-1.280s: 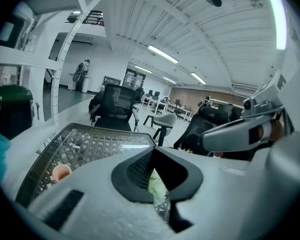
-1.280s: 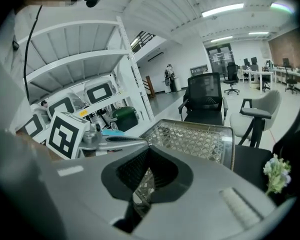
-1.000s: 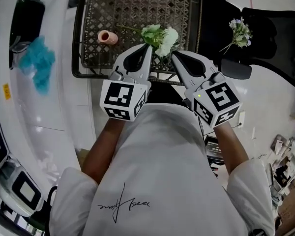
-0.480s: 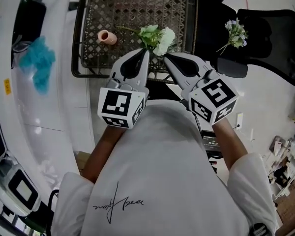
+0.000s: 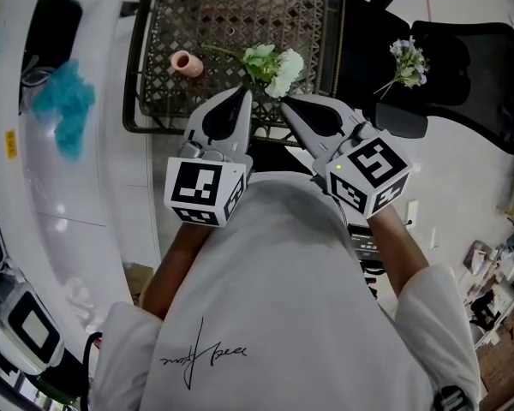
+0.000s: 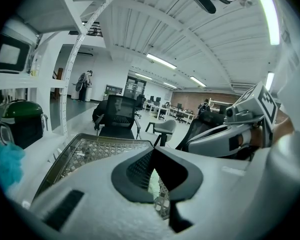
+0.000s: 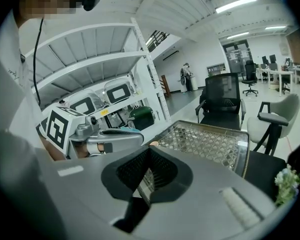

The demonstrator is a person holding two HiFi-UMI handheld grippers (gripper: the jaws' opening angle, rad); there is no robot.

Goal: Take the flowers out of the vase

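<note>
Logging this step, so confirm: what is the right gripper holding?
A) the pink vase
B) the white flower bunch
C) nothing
C: the jaws of the right gripper are together with nothing between them, and the white flower bunch lies on the mesh tray.

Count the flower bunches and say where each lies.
2. A white and green bunch lies on the mesh tray, right of the pink vase; a smaller bunch lies on the black chair further right. Part of the tray is hidden.

Before me, on the mesh tray [image 5: 231,15], the vase [image 5: 187,62] sits left of the flowers [image 5: 275,65]; a second bunch [image 5: 409,60] rests on the office chair [image 5: 475,71] to the right.
</note>
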